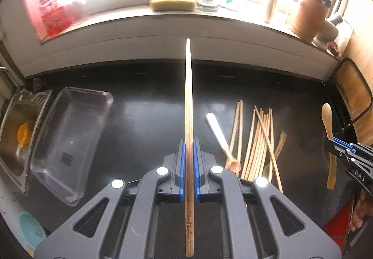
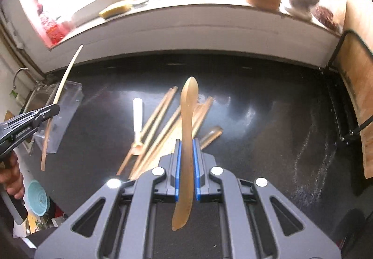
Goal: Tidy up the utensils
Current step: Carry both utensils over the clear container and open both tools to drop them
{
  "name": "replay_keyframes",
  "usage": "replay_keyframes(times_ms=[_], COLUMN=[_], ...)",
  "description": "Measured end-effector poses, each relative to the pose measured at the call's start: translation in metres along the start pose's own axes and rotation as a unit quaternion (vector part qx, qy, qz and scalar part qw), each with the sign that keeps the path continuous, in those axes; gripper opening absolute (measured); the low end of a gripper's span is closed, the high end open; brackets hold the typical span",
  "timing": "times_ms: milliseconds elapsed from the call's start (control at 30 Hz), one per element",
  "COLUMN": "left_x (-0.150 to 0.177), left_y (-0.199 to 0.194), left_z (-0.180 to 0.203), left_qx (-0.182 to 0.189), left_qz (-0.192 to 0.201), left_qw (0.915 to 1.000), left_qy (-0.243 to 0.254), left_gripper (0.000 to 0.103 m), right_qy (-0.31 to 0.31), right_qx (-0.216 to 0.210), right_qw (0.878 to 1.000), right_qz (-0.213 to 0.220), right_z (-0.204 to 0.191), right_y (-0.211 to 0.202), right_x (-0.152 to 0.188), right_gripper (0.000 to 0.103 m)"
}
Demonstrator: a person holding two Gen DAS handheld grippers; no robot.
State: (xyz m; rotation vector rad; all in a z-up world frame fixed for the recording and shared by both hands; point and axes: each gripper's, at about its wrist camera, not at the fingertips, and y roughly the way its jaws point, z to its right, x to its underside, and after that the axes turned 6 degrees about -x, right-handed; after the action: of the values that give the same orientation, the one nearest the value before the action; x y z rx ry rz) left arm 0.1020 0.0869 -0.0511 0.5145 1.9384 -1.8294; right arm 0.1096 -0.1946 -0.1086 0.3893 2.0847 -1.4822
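My left gripper [image 1: 189, 142] is shut on a long bamboo chopstick [image 1: 188, 100] that sticks straight out over the black counter. The same chopstick [image 2: 61, 88] and left gripper [image 2: 52, 111] show at the left of the right wrist view. My right gripper [image 2: 187, 142] is shut on a wooden spoon [image 2: 187, 114], bowl end forward; it also appears at the right edge of the left wrist view as the spoon [image 1: 327, 119] in the right gripper [image 1: 332, 144]. On the counter lie several chopsticks [image 1: 258, 142], also seen as chopsticks [image 2: 160, 123], and a small white-handled spoon [image 1: 219, 133] [image 2: 137, 116].
A clear plastic bin [image 1: 67, 142] stands empty at the left beside a steel sink [image 1: 16, 133]. A white windowsill [image 1: 163, 32] carries a sponge, a glass and a wooden utensil jar [image 1: 307, 16]. A wooden board in a black rack [image 1: 354, 93] stands at the right.
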Motion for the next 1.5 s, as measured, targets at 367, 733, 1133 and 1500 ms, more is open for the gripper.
replay_keyframes(times_ms=[367,733,1133,1500], left_x=[0.010,0.008,0.007,0.009], left_y=[-0.030,-0.022,0.028,0.087], left_z=[-0.096,-0.220,-0.286,-0.299], left_qx=[-0.028,-0.064,-0.058,-0.037], left_qz=[-0.017,-0.037,-0.077,-0.117], left_qw=[0.9988,0.9959,0.9949,0.9925], left_qy=[-0.037,-0.053,-0.030,-0.002], left_gripper=[0.006,0.006,0.006,0.006], right_qy=[-0.077,-0.108,-0.063,-0.010], right_qx=[-0.083,-0.172,-0.185,-0.171], right_qw=[0.994,0.979,0.979,0.980], right_qz=[0.006,-0.017,-0.060,-0.100], right_z=[-0.141,-0.302,-0.368,-0.375], right_y=[-0.005,0.040,0.111,0.173], right_x=[-0.028,-0.063,-0.078,-0.077], right_gripper=[0.010,0.010,0.010,0.010])
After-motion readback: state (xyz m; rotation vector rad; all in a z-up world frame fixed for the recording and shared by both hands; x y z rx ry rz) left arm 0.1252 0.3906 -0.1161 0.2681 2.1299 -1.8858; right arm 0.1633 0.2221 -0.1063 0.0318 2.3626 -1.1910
